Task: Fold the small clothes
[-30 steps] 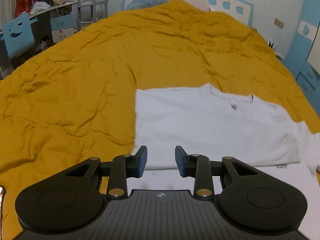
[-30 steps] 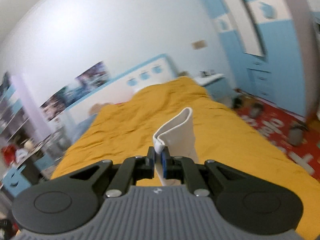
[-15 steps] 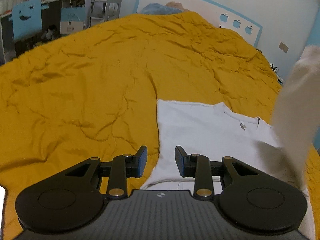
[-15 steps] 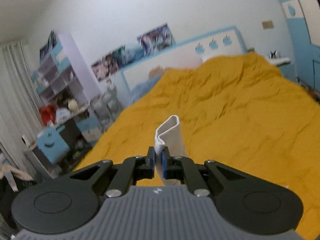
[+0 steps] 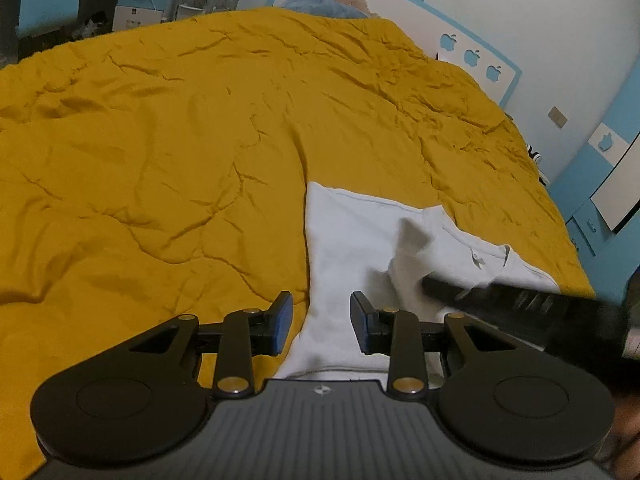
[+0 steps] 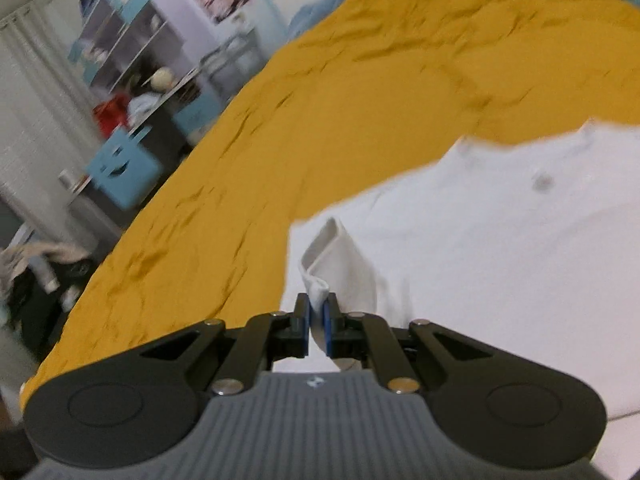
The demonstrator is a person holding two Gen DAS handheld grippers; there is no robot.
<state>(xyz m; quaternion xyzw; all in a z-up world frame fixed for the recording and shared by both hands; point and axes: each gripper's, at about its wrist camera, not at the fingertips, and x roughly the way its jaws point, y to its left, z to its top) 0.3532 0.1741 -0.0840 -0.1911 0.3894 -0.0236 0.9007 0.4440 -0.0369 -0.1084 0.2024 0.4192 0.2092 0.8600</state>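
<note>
A white T-shirt (image 5: pixel 352 240) lies flat on the mustard bedspread (image 5: pixel 160 140), its collar (image 5: pixel 496 252) toward the right. My left gripper (image 5: pixel 320 324) hovers open over the shirt's near left edge, nothing between its blue pads. My right gripper (image 6: pixel 318 316) is shut on a folded white sleeve (image 6: pixel 340 260), held just above the shirt body (image 6: pixel 500 240). In the left wrist view that right gripper (image 5: pixel 430 286) comes in blurred from the right, with the sleeve (image 5: pixel 408 256) hanging over the shirt's middle.
The bedspread (image 6: pixel 280 140) covers the whole bed and is wrinkled. A blue-trimmed headboard (image 5: pixel 472 52) stands at the far end. A desk with a blue chair (image 6: pixel 120 164) and shelves are off the bed's left side. Blue cabinets (image 5: pixel 592 200) are on the right.
My right gripper has swung down and leftward with the sleeve, from high above the bed to low over the shirt body. The left gripper has slid left along the shirt's edge.
</note>
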